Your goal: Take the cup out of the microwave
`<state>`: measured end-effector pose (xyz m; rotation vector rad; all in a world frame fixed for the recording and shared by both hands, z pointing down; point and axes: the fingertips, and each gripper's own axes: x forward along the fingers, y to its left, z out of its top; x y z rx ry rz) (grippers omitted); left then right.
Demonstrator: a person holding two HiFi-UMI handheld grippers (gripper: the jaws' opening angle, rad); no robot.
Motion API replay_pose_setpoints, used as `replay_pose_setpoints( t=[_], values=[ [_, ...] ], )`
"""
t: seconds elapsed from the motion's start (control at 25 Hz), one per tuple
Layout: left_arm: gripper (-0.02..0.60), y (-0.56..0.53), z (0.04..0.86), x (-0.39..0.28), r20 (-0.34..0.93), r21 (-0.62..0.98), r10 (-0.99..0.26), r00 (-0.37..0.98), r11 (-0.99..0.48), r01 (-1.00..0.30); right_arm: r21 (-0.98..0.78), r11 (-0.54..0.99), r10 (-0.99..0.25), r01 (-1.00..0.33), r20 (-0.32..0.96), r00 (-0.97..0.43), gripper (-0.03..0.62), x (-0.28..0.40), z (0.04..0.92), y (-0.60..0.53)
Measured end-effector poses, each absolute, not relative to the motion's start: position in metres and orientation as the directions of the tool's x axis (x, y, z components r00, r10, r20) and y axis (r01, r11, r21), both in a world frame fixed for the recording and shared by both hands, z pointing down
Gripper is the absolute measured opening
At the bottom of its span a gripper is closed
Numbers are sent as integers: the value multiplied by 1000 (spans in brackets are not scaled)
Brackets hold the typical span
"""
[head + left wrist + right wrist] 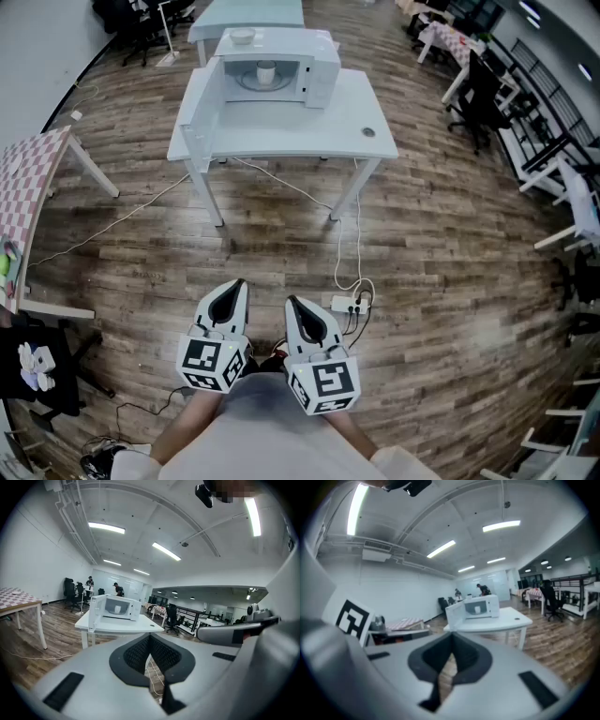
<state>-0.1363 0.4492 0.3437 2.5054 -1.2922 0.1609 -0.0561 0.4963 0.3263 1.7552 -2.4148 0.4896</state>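
My left gripper (pixel 234 289) and right gripper (pixel 295 306), both clenched on nothing, are held low in front of me over the wooden floor (pixel 450 281), well apart from the work. The cup (pixel 266 69) stands upright inside the microwave (pixel 321 67), whose door (pixel 199 111) hangs open to the left, on the white table (pixel 309 141). The cup looks small, pale and rigid — probably light, smooth-walled and breakable if knocked against the cavity. I judge the best hold to be across its side wall at mid-height, one gripper opened first — whether it has a handle is too small to tell.
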Motion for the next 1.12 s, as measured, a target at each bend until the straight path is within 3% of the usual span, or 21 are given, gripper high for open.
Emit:
replay_pose_setpoints(
  t=[0.76, 1.12],
  values=[
    [15, 429, 360, -105, 289, 213, -767, 573, -532, -820, -273, 274, -903, -922, 258, -344, 23, -13, 342, 468],
    [15, 370, 350, -107, 241, 237, -776, 583, -535, -811, -239, 292, -899, -926, 263, -351, 23, -18, 337, 416]
  ],
)
